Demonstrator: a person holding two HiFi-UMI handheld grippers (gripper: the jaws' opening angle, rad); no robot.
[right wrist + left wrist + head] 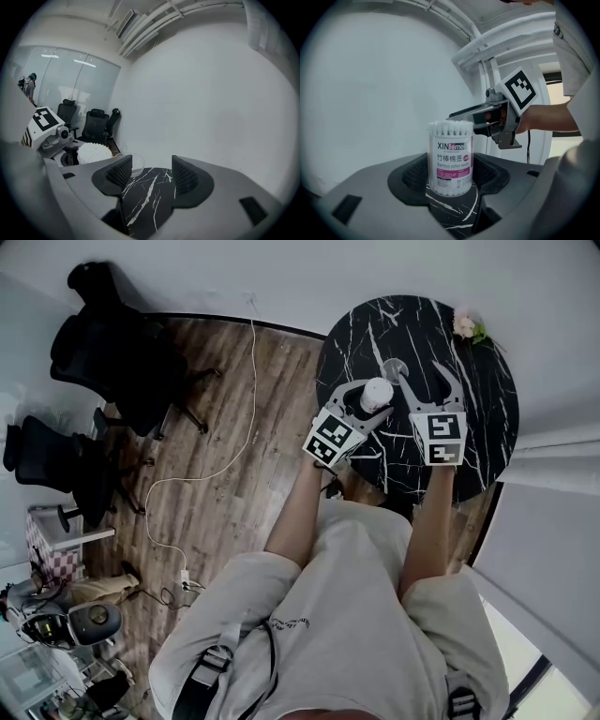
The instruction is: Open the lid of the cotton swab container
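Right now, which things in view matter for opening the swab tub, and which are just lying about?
For the job:
- swab tub, gripped by the left tongs
- what looks like its clear lid, lying on the table
- right tongs, open and empty

Just lying about:
- flower at the table's edge
- office chairs
- white cable on the floor

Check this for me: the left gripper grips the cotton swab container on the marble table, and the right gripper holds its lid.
Wrong on the lid. The right gripper view shows the right gripper open and empty; the clear lid lies on the table near its jaws. The rest stands.
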